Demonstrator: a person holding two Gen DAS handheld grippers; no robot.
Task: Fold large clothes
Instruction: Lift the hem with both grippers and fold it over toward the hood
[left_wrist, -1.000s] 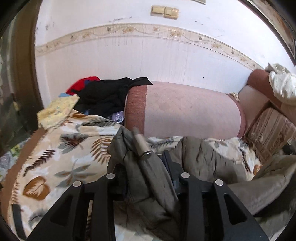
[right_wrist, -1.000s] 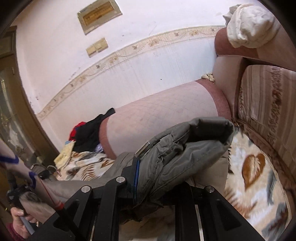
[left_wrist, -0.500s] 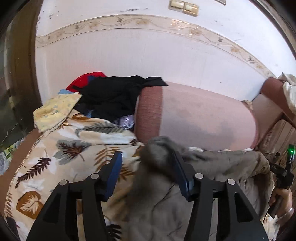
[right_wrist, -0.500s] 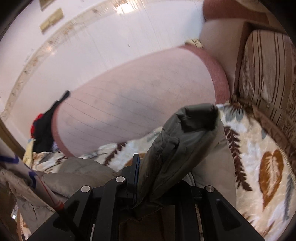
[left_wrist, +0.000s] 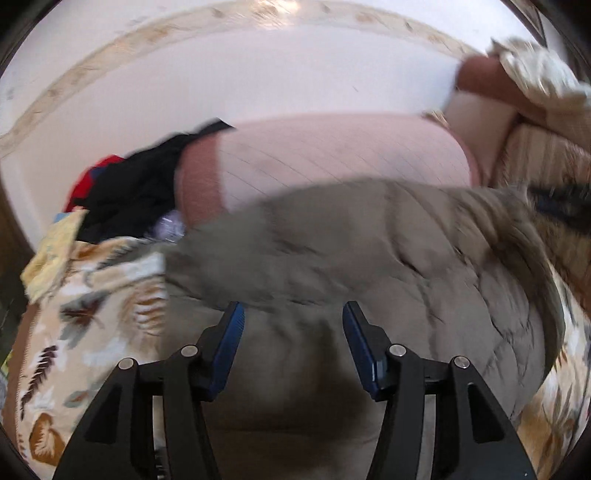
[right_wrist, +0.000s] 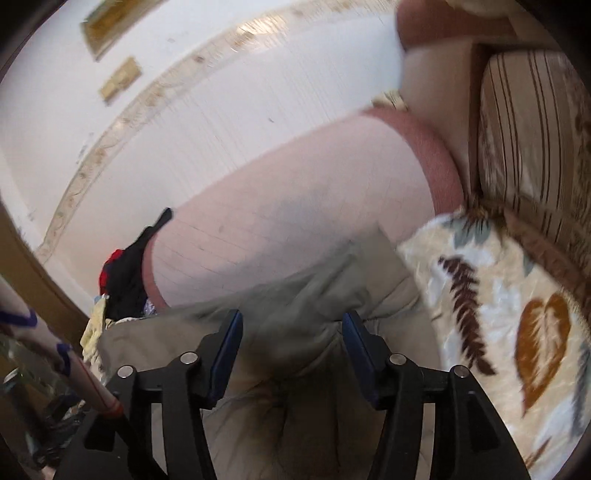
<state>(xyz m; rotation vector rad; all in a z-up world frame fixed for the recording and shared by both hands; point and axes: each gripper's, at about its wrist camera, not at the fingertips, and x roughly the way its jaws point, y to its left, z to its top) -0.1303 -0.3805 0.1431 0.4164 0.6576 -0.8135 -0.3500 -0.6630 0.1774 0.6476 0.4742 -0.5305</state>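
With the padded olive-grey jacket (left_wrist: 369, 258) laid folded on the leaf-print blanket (left_wrist: 92, 295) beside the pink sofa armrest (right_wrist: 295, 229), the left gripper (left_wrist: 293, 332) stands apart and empty, the right gripper (right_wrist: 291, 332) has just opened off the cloth, so a fold seems just released and the next needs a fresh edge grip.

- White wall (left_wrist: 229, 85) with a floral border strip (right_wrist: 122, 125) running across it.
- Two beige switch plates (right_wrist: 120, 79) above the border.
- Pink sofa armrest (left_wrist: 332, 158), darker band at each end.
- Striped back cushion (right_wrist: 524, 129) on the right.
- Leaf-print throw (right_wrist: 491, 295) covers the seat.
- Brown door frame (right_wrist: 40, 273) at left.
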